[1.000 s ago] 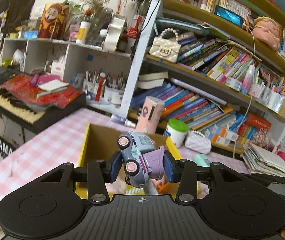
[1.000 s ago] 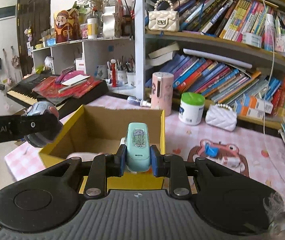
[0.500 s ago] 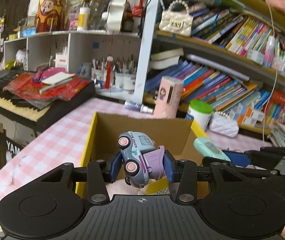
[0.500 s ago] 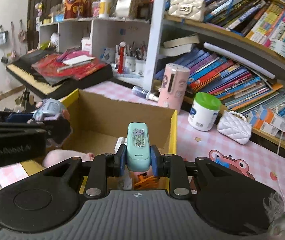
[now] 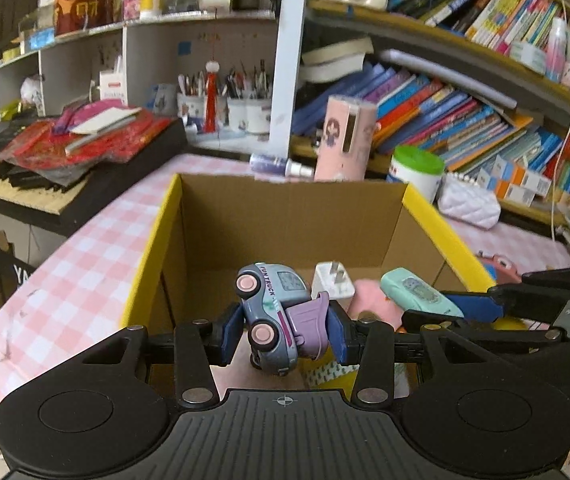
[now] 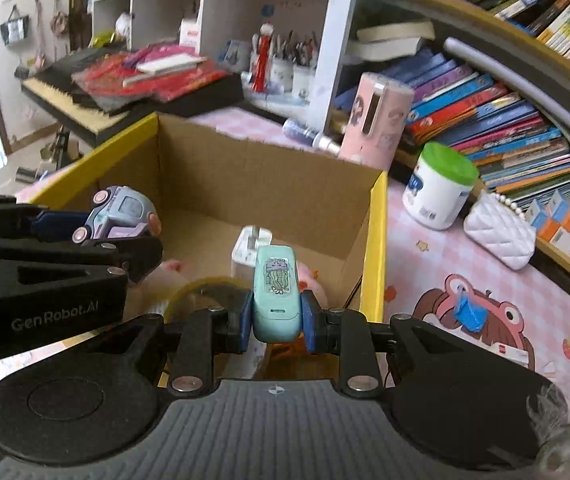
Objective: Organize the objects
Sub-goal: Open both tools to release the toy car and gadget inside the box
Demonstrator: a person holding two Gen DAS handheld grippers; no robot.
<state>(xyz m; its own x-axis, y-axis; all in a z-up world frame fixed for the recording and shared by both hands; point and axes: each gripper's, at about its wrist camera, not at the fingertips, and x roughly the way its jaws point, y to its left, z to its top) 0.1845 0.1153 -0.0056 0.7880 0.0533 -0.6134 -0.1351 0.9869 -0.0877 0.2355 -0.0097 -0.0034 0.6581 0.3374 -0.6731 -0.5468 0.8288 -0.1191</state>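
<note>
My left gripper (image 5: 283, 334) is shut on a blue and purple toy truck (image 5: 275, 312) and holds it over the near end of an open cardboard box (image 5: 285, 216) with yellow rims. My right gripper (image 6: 276, 322) is shut on a mint green stapler-like case (image 6: 276, 292) over the same box (image 6: 269, 184). The truck also shows in the right wrist view (image 6: 121, 214), at the left. The mint case shows in the left wrist view (image 5: 417, 292), at the right. A white charger plug (image 6: 251, 246) and a pink soft toy (image 5: 371, 300) lie inside the box.
The box stands on a pink checked tablecloth (image 5: 85, 264). Behind it stand a pink cylinder (image 5: 345, 140), a green-lidded white jar (image 6: 439, 190) and a white quilted purse (image 6: 499, 236). Bookshelves (image 5: 465, 112) fill the back. A keyboard with red papers (image 5: 65, 152) is at the left.
Both grippers have moved forward and down over the box, each still holding its object. The box interior and its contents now fill more of both views.
</note>
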